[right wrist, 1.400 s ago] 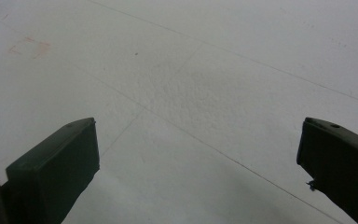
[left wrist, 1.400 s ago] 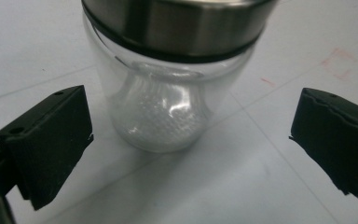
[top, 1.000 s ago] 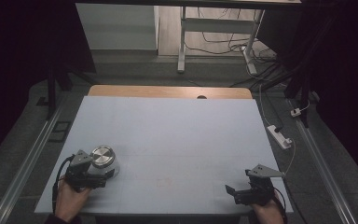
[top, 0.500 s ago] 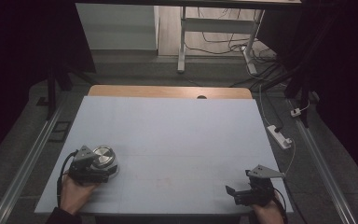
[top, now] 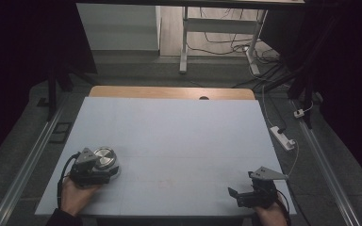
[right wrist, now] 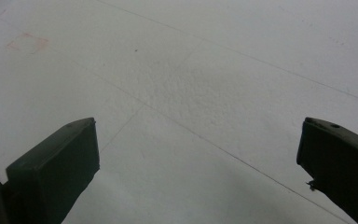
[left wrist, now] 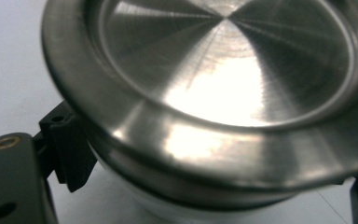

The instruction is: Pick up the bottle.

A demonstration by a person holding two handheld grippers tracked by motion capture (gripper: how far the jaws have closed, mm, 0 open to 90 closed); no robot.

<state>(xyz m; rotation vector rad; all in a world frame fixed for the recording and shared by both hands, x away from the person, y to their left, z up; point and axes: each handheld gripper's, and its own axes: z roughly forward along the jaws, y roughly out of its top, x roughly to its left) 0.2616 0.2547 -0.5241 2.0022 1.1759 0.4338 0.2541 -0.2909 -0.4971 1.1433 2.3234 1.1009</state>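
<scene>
The left hand-held gripper (top: 104, 172), jaws apart, straddles the steel-lidded container (left wrist: 223, 93); the right hand-held gripper (top: 238, 197) rests wide apart, far off.

Left gripper (top: 104, 170) held low at near-left, right gripper (top: 234, 195) near-right, its jaws spread wide.

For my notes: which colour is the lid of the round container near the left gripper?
Silver brushed metal lid, with fine circular grooves; the left gripper view shows it best.
</scene>
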